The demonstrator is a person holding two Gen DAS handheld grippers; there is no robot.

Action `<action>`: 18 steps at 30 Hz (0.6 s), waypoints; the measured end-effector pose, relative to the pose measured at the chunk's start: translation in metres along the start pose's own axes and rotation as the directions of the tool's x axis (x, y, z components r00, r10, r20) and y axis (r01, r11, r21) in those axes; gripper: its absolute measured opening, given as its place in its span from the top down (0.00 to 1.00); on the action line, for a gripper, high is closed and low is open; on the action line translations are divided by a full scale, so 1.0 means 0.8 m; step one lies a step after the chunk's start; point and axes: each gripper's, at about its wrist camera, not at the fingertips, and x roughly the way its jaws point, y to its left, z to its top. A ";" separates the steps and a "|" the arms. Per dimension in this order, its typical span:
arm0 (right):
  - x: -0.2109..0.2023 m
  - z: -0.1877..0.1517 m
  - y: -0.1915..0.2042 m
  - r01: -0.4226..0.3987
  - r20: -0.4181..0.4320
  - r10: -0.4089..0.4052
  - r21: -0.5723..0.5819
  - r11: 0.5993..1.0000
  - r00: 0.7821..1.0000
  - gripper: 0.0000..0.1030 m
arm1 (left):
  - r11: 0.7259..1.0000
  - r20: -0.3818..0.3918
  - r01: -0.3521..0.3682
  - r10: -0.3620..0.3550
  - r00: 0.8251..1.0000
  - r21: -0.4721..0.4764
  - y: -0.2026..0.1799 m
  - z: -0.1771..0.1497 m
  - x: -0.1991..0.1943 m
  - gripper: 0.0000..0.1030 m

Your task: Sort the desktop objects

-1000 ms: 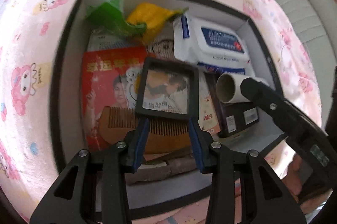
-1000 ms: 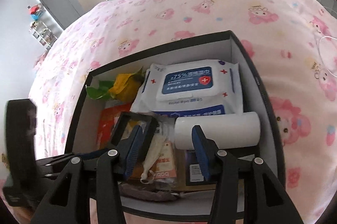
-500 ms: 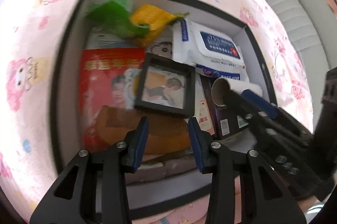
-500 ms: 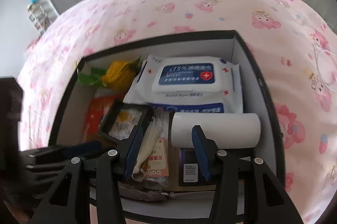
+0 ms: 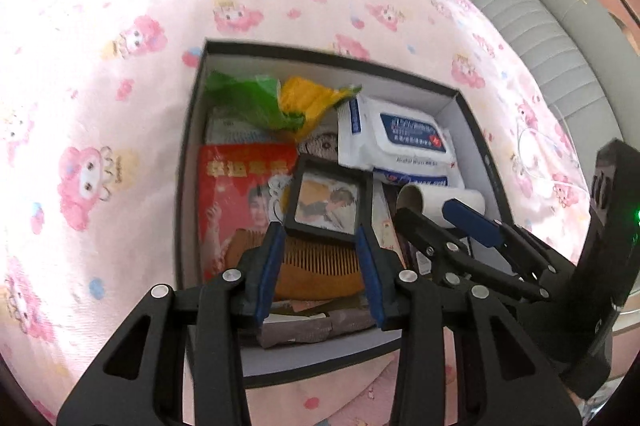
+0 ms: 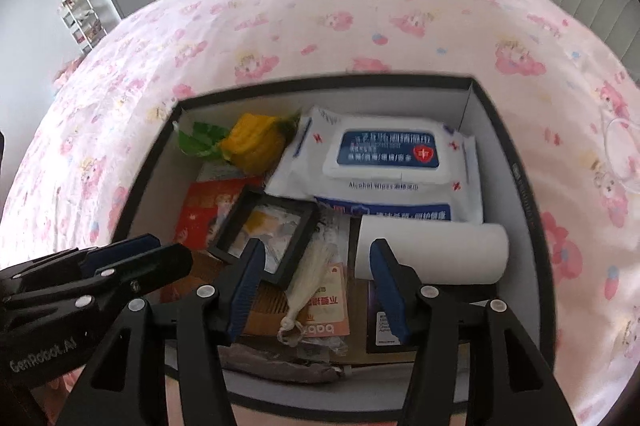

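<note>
Left tool point(image 5: 318, 246) just below framed picture point(image 5: 327, 203)

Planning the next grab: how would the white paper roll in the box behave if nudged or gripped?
The roll lies on its side atop other items, so a nudge would probably roll it. Its hollow core suggests it is light and may crush under a hard squeeze.

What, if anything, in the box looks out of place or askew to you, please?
The small black picture frame sits tilted, propped across the red booklet and wooden comb rather than flat. The paper roll lies loose on top of other items.
</note>
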 end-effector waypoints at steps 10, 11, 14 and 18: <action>-0.079 0.015 0.033 0.009 0.137 -0.015 0.042 0.999 0.990 0.34 | 0.997 0.287 -0.082 0.078 0.955 0.003 -0.002 0.006 -0.119 0.19; -0.089 0.016 0.040 0.016 0.149 -0.021 0.038 0.999 0.989 0.34 | 0.994 0.315 -0.104 0.096 0.944 0.009 -0.001 0.008 -0.134 0.14; -0.114 0.017 0.059 0.027 0.177 -0.034 0.037 0.999 0.984 0.26 | 0.986 0.375 -0.165 0.151 0.915 0.006 0.002 0.009 -0.170 0.05; -0.144 0.018 0.087 0.017 0.208 -0.020 0.016 1.000 0.978 0.26 | 0.978 0.422 -0.207 0.193 0.886 -0.014 0.011 0.006 -0.216 0.01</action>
